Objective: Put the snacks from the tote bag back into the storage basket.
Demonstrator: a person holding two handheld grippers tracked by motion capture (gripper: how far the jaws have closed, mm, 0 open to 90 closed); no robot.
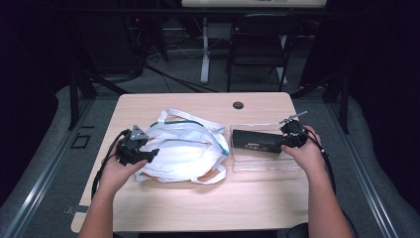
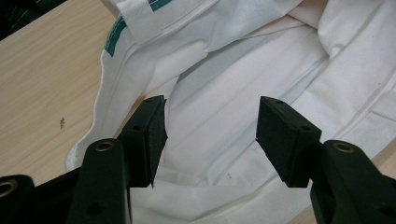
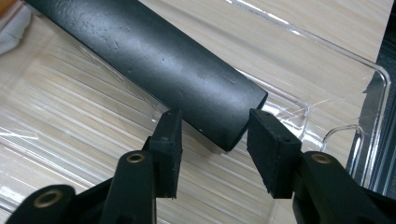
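1. Black jaws of the left gripper rise from the bottom of the left gripper view, spread apart and released, with white cloth lying between and beneath the pads; I cannot tell whether either pad touches it.
2. That cloth is a white fabric bag with a green-edged strap, crumpled in folds; its top and right parts are cut off by the frame.
3. Seen from the high view, the left gripper sits at the bag's left edge, held by the person's left hand.
4. Right gripper jaws stand apart on either side of the end of a black cylinder; the pads look near its sides, but contact is hard to judge.
5. Its far end runs out of the frame at upper left.
6. Under it lies a clear plastic tray, hard to make out against the wooden table.
7. From above, the right gripper and right hand are at the cylinder's right end, inside the tray, just right of the bag.
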